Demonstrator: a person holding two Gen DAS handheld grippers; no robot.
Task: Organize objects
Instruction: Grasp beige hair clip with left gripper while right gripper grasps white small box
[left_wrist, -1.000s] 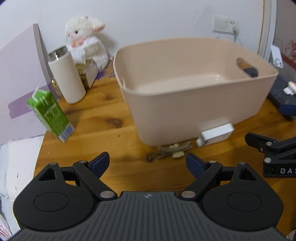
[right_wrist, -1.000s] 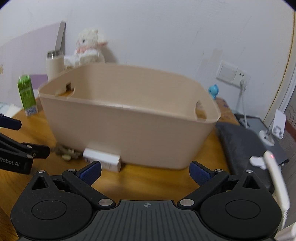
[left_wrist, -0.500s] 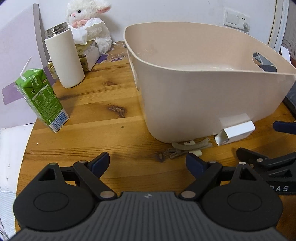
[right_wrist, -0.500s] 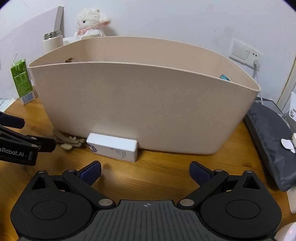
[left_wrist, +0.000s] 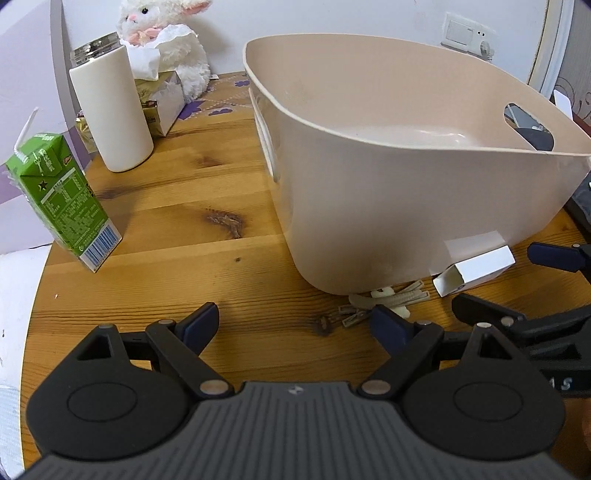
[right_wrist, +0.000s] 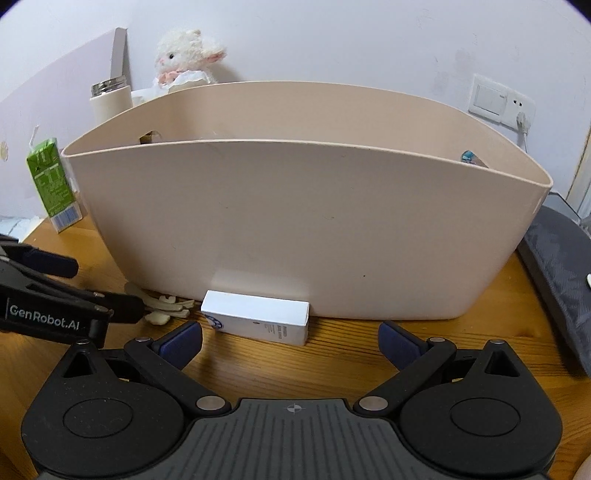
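Beige tub's (left_wrist: 406, 206) bare floor, left-wrist only

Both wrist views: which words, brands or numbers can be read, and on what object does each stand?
"GenRobot.AI": on the side of the left gripper.
"AS": cut-off letters on the right gripper.
Green carton: print and barcode too small to read.
White box: small print and blue emblem, unreadable.

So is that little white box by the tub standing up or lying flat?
Lying flat. The white box rests on its long side on the table, against the base of the beige tub.
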